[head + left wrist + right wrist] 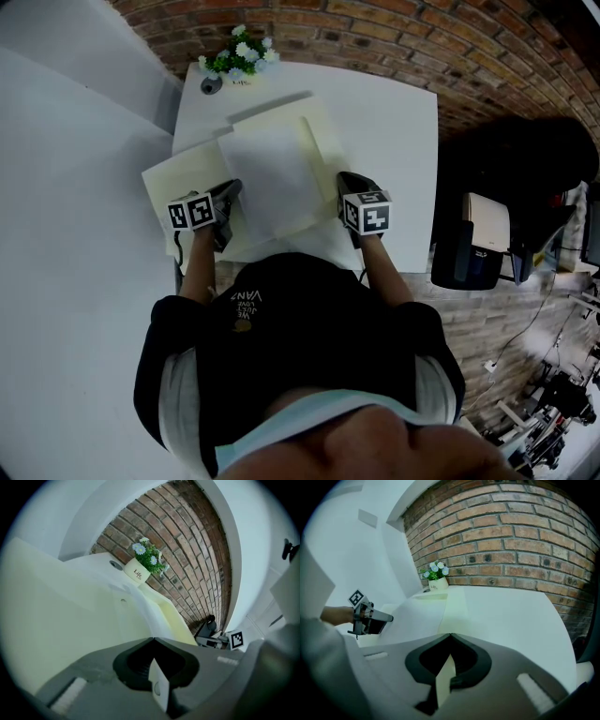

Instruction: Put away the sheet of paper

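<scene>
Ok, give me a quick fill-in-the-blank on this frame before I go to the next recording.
1. The flower pot stands at the far ___ corner of the table.
2. The wall behind the table is made of ___.
3. The sheet of paper lying on the cream folder is ___ in colour.
4. The left gripper and right gripper each have jaws ___ on the folder's edge.
Missing words: left; brick; white; shut.

An office-like workroom or lab: a white table [394, 122] set against a bare red brick wall [375, 28], a small pot of flowers [239, 58] at its far edge, a cream folder [323, 131] with a white sheet of paper [272, 173] on it, and cables and stands [548, 394] cluttering the frame's lower right
</scene>
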The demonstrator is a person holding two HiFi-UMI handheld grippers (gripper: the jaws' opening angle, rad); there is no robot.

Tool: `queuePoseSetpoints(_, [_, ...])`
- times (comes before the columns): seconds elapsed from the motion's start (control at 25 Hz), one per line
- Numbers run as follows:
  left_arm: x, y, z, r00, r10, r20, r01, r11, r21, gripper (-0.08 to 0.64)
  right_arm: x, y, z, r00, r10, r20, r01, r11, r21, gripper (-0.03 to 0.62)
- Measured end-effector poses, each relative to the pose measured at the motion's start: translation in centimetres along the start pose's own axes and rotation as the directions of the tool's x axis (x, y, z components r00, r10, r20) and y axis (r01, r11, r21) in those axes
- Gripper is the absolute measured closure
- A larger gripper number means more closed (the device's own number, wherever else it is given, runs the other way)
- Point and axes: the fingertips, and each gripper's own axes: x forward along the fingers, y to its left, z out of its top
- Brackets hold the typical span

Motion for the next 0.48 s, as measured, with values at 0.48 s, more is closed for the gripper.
queuePoseSetpoints(0.48, [1.9,-1.1,0.2,1.000,-0.007,0.001,0.007,1.000,0.003,0.561,-0.3,-0.2,-0.2,1.000,0.012,0.003,-0.012,1.000,0.003,0.592])
